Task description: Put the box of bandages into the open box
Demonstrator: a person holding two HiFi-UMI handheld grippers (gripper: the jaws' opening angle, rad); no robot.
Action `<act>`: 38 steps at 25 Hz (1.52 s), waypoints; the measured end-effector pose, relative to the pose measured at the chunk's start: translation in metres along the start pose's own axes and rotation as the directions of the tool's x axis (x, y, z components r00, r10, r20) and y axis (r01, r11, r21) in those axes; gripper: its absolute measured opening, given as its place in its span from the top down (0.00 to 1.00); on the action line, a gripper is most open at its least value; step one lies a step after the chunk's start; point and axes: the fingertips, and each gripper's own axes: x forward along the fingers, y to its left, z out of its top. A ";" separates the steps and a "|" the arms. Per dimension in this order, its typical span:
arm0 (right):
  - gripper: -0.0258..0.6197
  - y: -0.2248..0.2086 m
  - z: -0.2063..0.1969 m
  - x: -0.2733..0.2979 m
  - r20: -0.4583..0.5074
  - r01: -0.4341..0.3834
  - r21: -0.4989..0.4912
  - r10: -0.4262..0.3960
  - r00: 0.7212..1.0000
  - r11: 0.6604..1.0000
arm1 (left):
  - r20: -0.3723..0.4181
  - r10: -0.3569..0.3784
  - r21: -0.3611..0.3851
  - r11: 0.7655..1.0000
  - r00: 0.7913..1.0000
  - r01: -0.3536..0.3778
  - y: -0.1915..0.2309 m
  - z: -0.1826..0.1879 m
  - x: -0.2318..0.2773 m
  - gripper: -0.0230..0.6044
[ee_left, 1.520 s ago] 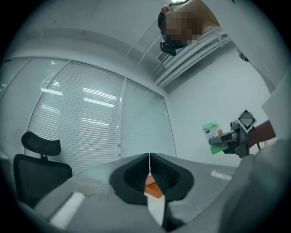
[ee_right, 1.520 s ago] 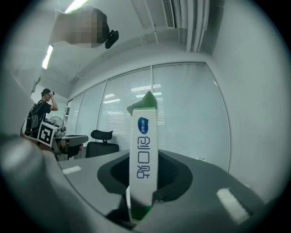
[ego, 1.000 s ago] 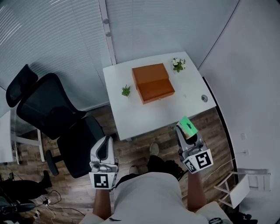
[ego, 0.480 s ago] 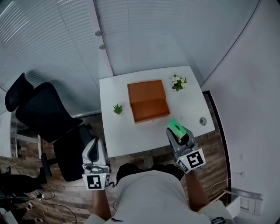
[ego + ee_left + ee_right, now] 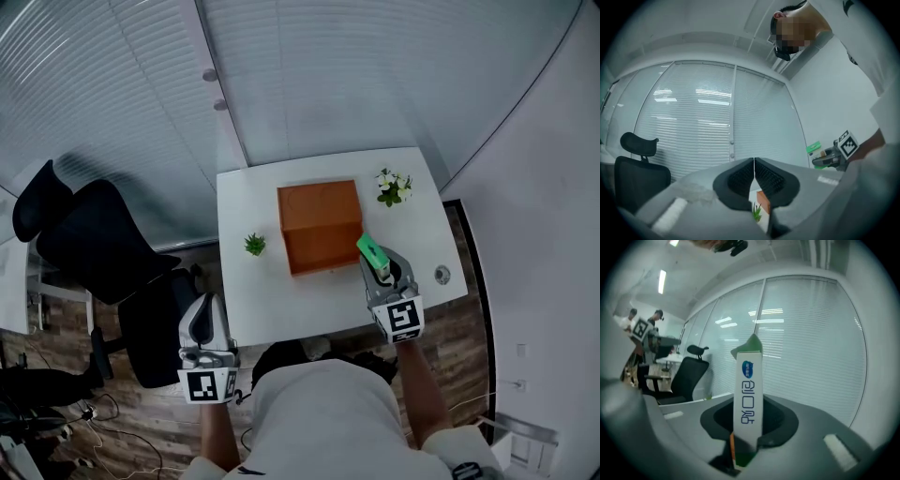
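Observation:
The green and white box of bandages (image 5: 372, 250) is clamped in my right gripper (image 5: 380, 265), which holds it above the white table (image 5: 246, 300), just right of the orange open box (image 5: 321, 226). In the right gripper view the bandage box (image 5: 749, 401) stands upright between the jaws, its white printed edge toward the camera. My left gripper (image 5: 208, 330) hangs off the table's front left corner, shut and empty; its pads (image 5: 754, 176) meet. From the left gripper view, the right gripper (image 5: 829, 157) with its green box (image 5: 813, 147) shows at the right.
A small green plant (image 5: 254, 245) stands left of the orange box and a white-flowered plant (image 5: 394, 187) at the back right. A round grommet (image 5: 442, 275) sits near the table's right edge. A black office chair (image 5: 94, 248) stands to the left; blinds (image 5: 309, 84) lie behind.
My right gripper has carried the bandage box forward from off the table's front edge to beside the orange box. The left gripper has stayed low by the front left corner.

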 end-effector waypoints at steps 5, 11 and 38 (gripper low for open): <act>0.82 0.001 -0.034 0.065 -0.137 0.025 -0.433 -0.093 0.986 0.901 | -0.007 -0.019 0.007 1.000 1.000 0.020 0.003 0.000 0.012 0.94; 0.81 0.030 -0.089 0.122 -0.257 -0.096 -0.726 -0.139 0.956 0.681 | -0.009 -0.028 0.005 1.000 1.000 0.028 0.013 -0.001 0.015 0.94; 0.59 0.052 -0.152 0.126 -0.638 -0.505 -0.633 -0.026 0.770 0.587 | 0.016 -0.050 0.001 0.999 0.999 0.050 0.027 0.000 0.018 0.94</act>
